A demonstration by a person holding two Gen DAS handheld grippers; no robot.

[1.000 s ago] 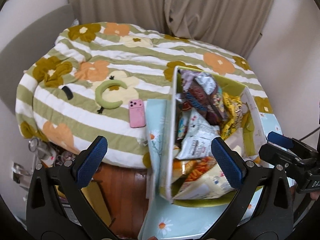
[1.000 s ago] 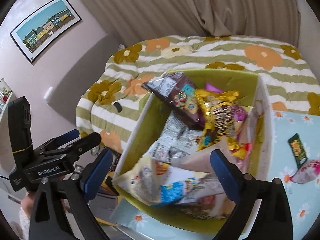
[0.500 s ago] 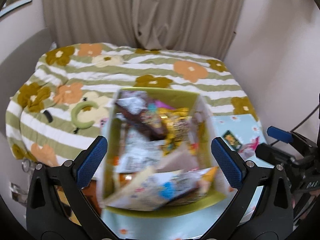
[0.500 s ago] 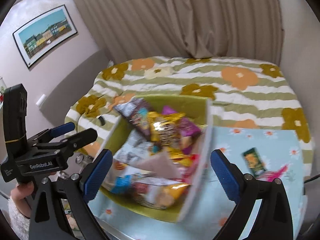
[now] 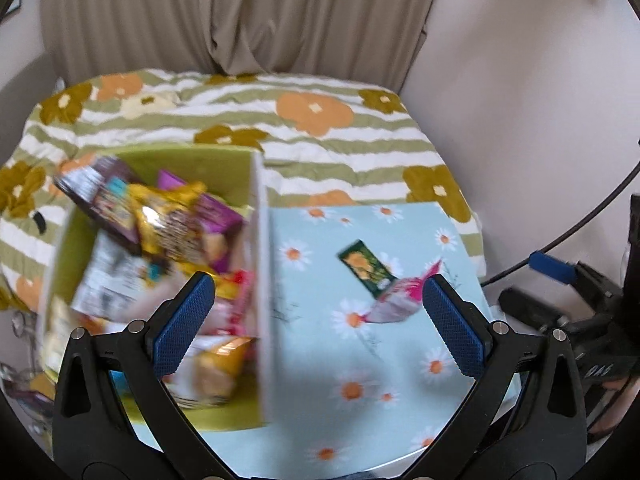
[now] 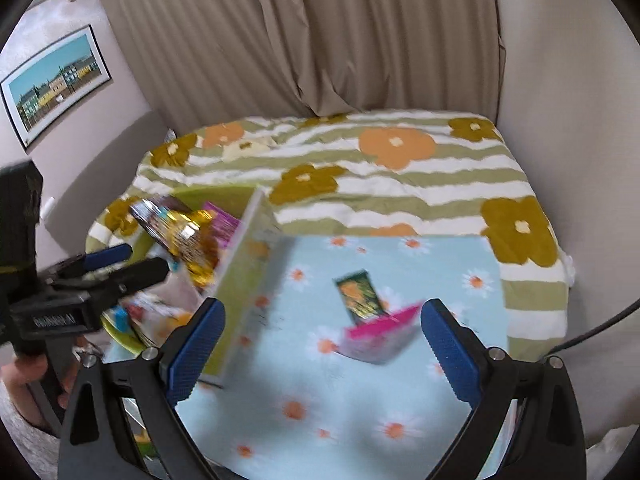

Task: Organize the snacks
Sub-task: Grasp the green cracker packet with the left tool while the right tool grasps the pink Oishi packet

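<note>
green-lined box (image 5: 224, 160) crammed with snack packets (image 5: 172, 232) sits at the left of the daisy-print tabletop (image 5: 360, 412), a green packet (image 5: 366, 270) and pink packet (image 5: 396, 306) lie loose beside it, and the left gripper (image 5: 318, 320) and right gripper (image 6: 320, 344) hover with fingers spread, holding nothing.

A green-lined cardboard box with white outer walls (image 5: 259, 280) sits upright at the left of the daisy-print surface, crammed with a loose heap of snack packets: a shiny gold foil bag (image 5: 172, 224) on top, a dark brown packet (image 5: 100, 196) tilted at the far left, a purple one (image 5: 216, 216) beside it. Well to the right, out of the box, a small dark green sachet (image 5: 366, 270) lies flat, its near end touching a crumpled pink-and-silver wrapper (image 5: 400, 302).
</note>
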